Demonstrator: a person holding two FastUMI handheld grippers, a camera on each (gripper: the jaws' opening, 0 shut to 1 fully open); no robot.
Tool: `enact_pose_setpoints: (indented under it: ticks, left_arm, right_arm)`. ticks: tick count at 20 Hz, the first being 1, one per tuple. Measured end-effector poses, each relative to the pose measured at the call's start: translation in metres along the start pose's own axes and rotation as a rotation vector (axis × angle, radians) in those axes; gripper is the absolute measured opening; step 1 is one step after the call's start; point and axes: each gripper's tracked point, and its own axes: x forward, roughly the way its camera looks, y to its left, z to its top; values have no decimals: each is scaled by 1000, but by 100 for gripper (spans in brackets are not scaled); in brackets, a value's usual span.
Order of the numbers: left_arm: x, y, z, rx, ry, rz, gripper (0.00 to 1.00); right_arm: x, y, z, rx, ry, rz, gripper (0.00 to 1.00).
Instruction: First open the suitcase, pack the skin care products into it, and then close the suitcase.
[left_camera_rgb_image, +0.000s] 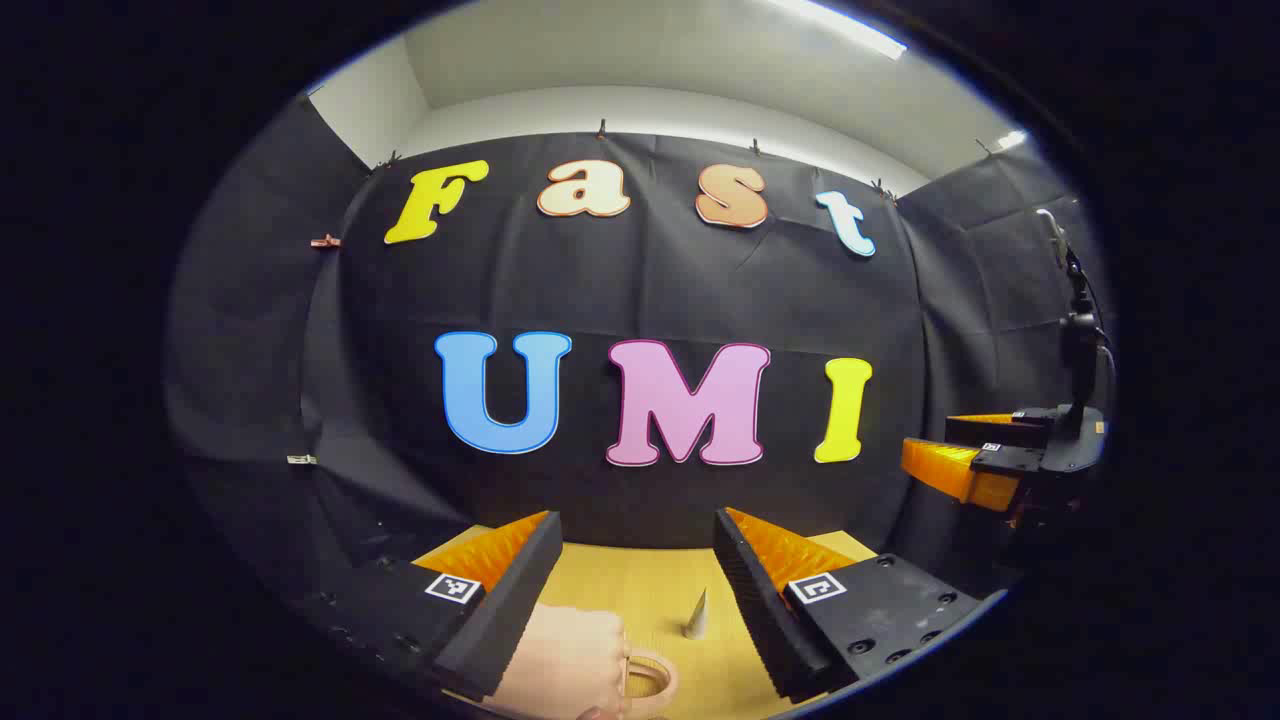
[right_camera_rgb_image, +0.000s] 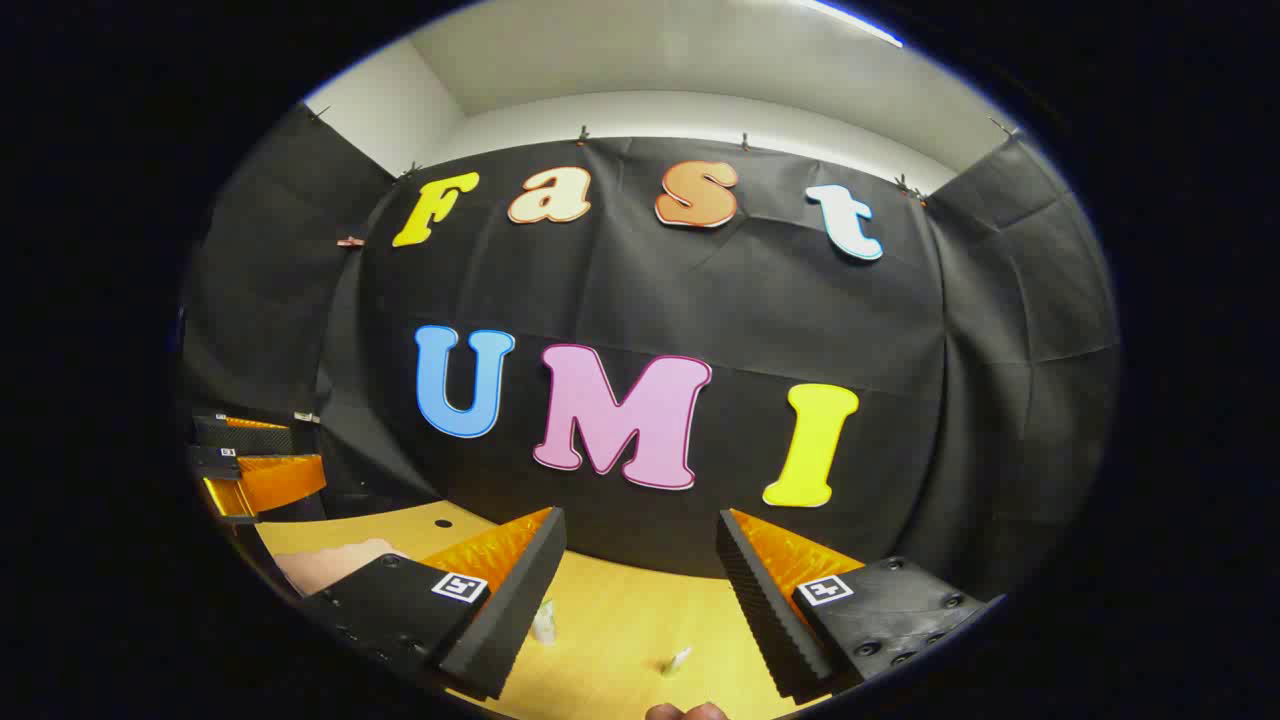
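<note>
overhead, white ceiling — below, yellow table (left_camera_rgb_image: 640, 590); left gripper (left_camera_rgb_image: 635, 590) and right gripper (right_camera_rgb_image: 640, 590) fingers spread apart

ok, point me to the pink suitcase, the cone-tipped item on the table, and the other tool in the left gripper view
pink suitcase (left_camera_rgb_image: 560, 655): left gripper view, its rounded body
cone-tipped item (left_camera_rgb_image: 697, 614): left gripper view, its pointed cap
right tool (left_camera_rgb_image: 960, 450): left gripper view, right edge, between its fingertips

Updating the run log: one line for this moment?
left gripper: open, raised | right gripper: open, raised | suitcase: untouched
</note>
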Motion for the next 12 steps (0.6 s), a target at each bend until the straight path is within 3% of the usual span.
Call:
enact_pose_setpoints:
  ticks: [7,12]
  left_arm:
    - [22,1,-10,-38,42,21,95]
    - [29,-12,-27,-39,92,-29,96]
  right_arm:
    - [10,-4,-12,0,12,17,96]
    - [11,-11,-21,-5,31,-1,96]
